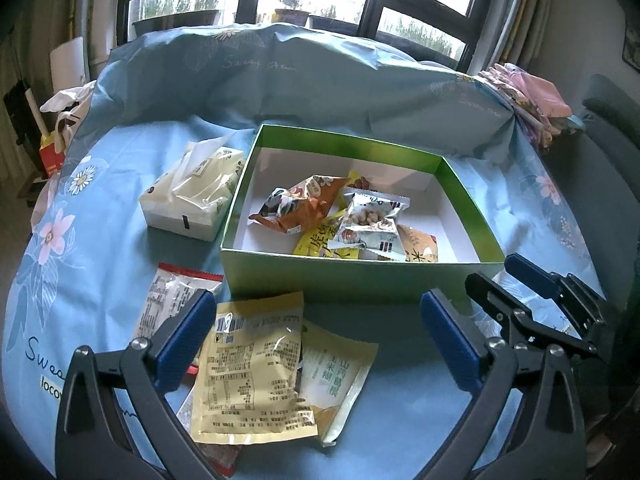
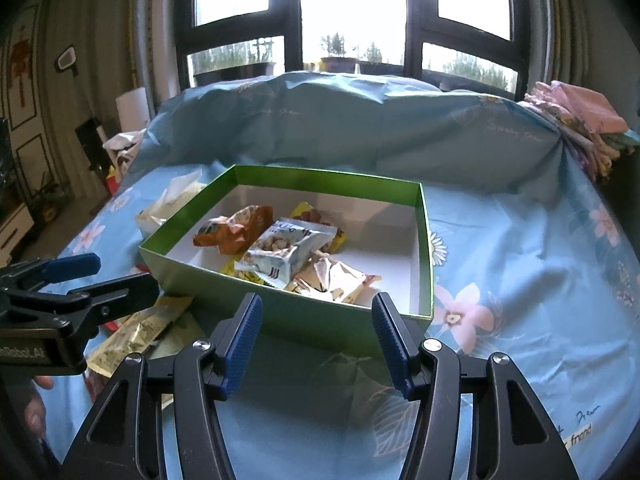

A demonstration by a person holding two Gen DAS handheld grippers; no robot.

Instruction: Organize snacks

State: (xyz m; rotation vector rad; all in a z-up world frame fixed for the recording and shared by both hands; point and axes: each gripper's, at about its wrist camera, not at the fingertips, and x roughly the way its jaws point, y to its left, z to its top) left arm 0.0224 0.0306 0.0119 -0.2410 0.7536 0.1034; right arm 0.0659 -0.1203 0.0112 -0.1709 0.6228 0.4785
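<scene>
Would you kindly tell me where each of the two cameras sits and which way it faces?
Left wrist: on the left gripper, angled down at loose snack packets before the green box; its open blue-padded fingers show, the right gripper alongside.
Right wrist: on the right gripper, facing the green box and window; its open fingers show, plus the left gripper and a hand.
Shared: box, snacks inside, blue floral sheet, window.

We see a green box (image 1: 360, 280) with a white inside at centre frame, an orange packet (image 1: 304, 204) within, and a light blue bedsheet (image 1: 120, 248) patterned with pink and white flowers
</scene>
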